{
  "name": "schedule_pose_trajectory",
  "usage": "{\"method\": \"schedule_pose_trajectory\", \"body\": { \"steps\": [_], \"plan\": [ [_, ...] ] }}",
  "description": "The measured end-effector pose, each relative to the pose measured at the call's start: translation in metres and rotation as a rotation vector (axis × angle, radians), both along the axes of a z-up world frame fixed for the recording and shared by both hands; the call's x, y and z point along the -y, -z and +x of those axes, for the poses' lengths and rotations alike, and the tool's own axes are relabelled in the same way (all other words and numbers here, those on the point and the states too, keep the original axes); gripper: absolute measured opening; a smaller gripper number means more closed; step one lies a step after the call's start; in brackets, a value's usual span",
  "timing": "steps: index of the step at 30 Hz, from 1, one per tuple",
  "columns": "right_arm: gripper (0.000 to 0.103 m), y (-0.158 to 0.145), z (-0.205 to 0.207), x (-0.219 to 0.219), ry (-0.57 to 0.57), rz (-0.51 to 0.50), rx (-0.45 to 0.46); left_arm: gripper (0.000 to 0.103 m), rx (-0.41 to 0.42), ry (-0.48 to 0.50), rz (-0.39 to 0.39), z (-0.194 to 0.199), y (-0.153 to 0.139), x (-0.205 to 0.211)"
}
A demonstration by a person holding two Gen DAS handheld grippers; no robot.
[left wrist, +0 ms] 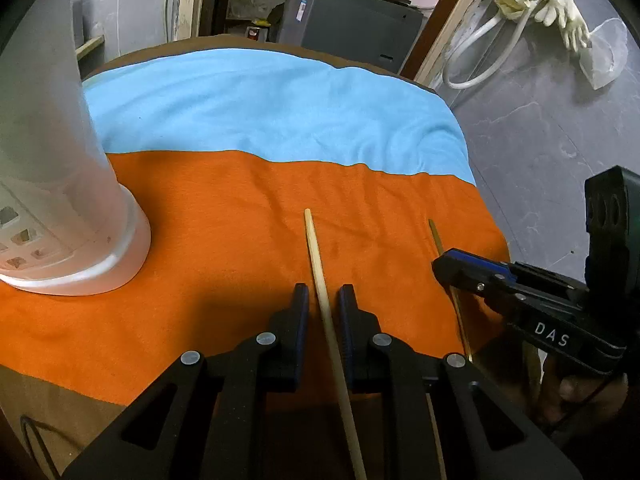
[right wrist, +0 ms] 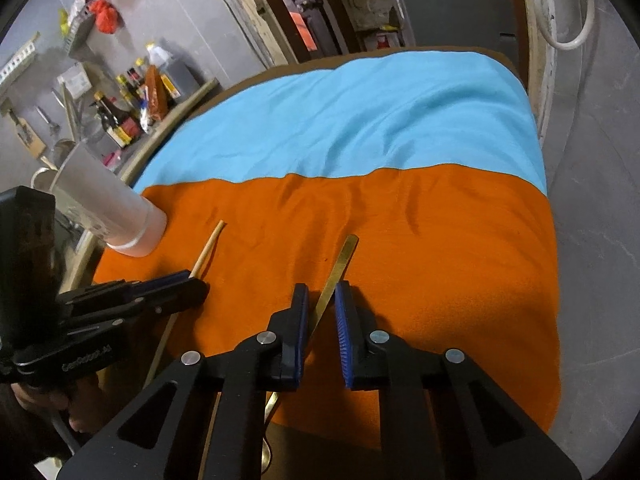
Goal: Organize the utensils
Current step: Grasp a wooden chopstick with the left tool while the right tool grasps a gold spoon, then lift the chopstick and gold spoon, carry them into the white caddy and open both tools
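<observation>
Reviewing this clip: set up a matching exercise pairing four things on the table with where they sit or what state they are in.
Column one:
1. pale wooden chopstick
2. flat brass-coloured metal utensil handle
3. translucent white plastic utensil holder
4. light blue cloth

Column two:
A. standing upright on the orange cloth, at the table's left side
B. between the fingers of the right gripper
C. covering the far half of the table
D. between the fingers of the left gripper

Pairs: 1-D, 2-B, 3-A, 4-C
</observation>
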State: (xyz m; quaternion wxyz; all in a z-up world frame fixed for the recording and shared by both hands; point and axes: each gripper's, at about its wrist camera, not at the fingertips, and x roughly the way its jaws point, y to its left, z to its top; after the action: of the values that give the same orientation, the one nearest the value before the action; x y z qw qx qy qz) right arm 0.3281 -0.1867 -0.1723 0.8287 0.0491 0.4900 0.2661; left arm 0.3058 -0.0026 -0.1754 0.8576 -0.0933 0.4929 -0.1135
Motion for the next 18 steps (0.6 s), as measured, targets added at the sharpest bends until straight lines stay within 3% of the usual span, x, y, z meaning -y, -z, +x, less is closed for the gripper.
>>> {"method": "schedule_pose_trajectory", "body": {
  "steps": [4, 10, 18],
  "plan": [
    [0.013, -0.003, 0.001, -0.013, 0.013, -0.084, -0.015, 0.005, 0.0, -0.011, 0.021, 0.001, 0.0, 0.002],
    [0.008, -0.003, -0.002, -0.019, 0.054, -0.118, 0.0, 0.002, -0.002, -0.064, -0.034, -0.005, -0.001, -0.005],
    [0.003, -0.008, -0.026, -0.003, 0.077, 0.091, -0.003, 0.002, 0.084, -0.126, -0.094, -0.033, -0.021, -0.019]
  ]
}}
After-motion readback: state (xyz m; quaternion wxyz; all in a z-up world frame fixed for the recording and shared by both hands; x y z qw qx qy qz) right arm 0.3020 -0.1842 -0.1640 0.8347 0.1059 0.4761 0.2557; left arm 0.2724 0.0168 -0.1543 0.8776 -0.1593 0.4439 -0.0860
